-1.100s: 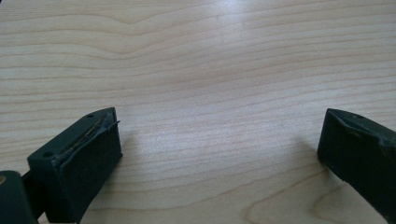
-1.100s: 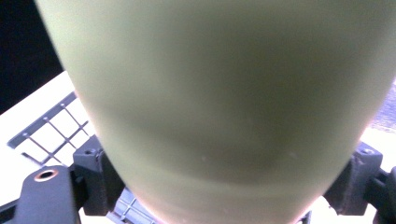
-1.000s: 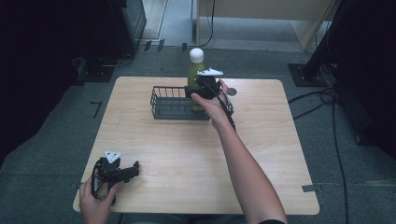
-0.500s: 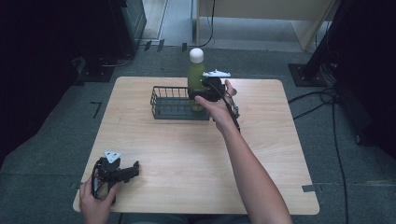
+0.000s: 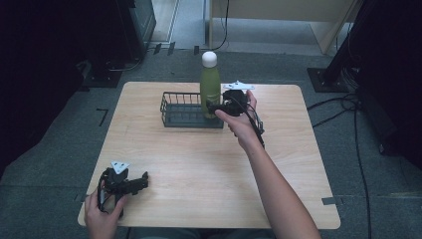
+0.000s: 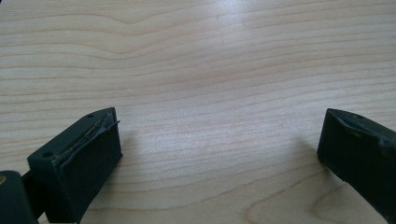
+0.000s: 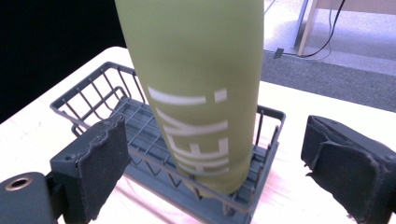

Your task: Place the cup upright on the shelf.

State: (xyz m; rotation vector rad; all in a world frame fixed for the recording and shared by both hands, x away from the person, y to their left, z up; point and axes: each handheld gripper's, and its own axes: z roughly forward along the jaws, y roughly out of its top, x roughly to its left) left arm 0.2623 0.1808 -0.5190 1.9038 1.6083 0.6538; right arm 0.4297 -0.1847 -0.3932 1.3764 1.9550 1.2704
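Note:
A tall green bottle [image 5: 210, 85] with a white cap stands upright in the right end of a dark wire basket [image 5: 184, 112] at the back of the table. My right gripper [image 5: 216, 106] is open just right of the bottle, its jaws apart and not touching it. In the right gripper view the bottle [image 7: 196, 88], with white lettering, rises between the open pads [image 7: 102, 158] of my right gripper [image 7: 217, 135], inside the basket [image 7: 93, 100]. My left gripper [image 5: 141, 181] rests open at the front left; my left gripper [image 6: 219, 135] has bare wood between its jaws.
The wooden table [image 5: 209, 164] has free room across its middle and right. Its front edge lies close to my left hand [image 5: 102, 219]. Cables and dark furniture stand on the floor around the table.
My right gripper has drawn back a little to the right, away from the bottle. The bottle stays upright in the basket. The left gripper has not moved.

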